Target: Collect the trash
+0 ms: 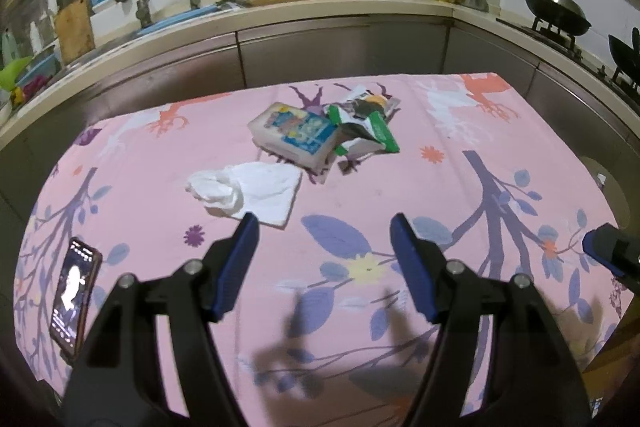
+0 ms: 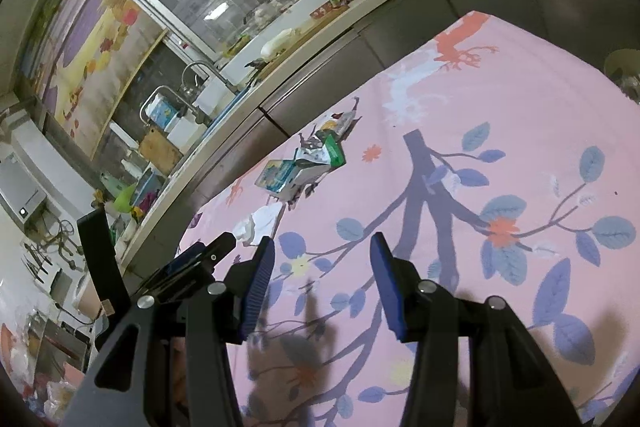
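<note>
A crumpled white tissue (image 1: 250, 191) lies on the pink flowered tablecloth (image 1: 400, 187). Behind it lie a blue-printed tissue pack (image 1: 294, 133) and torn green-and-white wrappers (image 1: 366, 123). My left gripper (image 1: 324, 231) is open and empty, hovering just short of the tissue, its left fingertip near the tissue's near edge. My right gripper (image 2: 322, 251) is open and empty above the cloth, to the right of the left one. In the right wrist view the tissue (image 2: 260, 223), the pack (image 2: 282, 177) and the wrappers (image 2: 326, 147) lie ahead to the left. The right gripper's tip shows in the left wrist view (image 1: 610, 253).
A phone (image 1: 74, 297) with a lit screen lies at the table's left near corner. A kitchen counter (image 1: 280, 15) with a sink, bottles and a cutting board runs behind the table. A wok (image 1: 556, 11) sits on the stove at the right.
</note>
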The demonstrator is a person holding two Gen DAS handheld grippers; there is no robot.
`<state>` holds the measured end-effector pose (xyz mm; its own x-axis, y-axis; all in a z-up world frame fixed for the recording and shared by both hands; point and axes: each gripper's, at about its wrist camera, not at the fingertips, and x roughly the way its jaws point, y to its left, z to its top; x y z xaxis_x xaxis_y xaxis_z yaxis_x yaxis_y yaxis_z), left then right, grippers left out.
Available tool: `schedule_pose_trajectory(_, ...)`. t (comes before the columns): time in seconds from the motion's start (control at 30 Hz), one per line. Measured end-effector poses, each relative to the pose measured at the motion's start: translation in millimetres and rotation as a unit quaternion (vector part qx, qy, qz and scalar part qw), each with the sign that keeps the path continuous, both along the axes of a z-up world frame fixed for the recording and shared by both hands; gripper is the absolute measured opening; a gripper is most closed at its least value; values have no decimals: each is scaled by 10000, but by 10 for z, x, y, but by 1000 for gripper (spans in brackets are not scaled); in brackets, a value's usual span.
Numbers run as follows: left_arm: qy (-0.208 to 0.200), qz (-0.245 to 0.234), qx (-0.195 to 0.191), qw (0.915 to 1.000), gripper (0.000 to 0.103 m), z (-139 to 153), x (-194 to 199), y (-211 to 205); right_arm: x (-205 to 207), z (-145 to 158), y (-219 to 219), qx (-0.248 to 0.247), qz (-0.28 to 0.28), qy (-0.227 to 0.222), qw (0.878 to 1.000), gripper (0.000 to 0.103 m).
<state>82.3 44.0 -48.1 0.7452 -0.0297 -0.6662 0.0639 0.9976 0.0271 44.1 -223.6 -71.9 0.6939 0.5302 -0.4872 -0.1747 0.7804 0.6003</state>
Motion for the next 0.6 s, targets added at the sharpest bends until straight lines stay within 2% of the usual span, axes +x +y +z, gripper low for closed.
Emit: schedule_pose_trajectory(0.6, -244, 18, -109, 9996, 65, 141, -115, 108, -26, 137, 166, -319, -84, -238, 9992, 48)
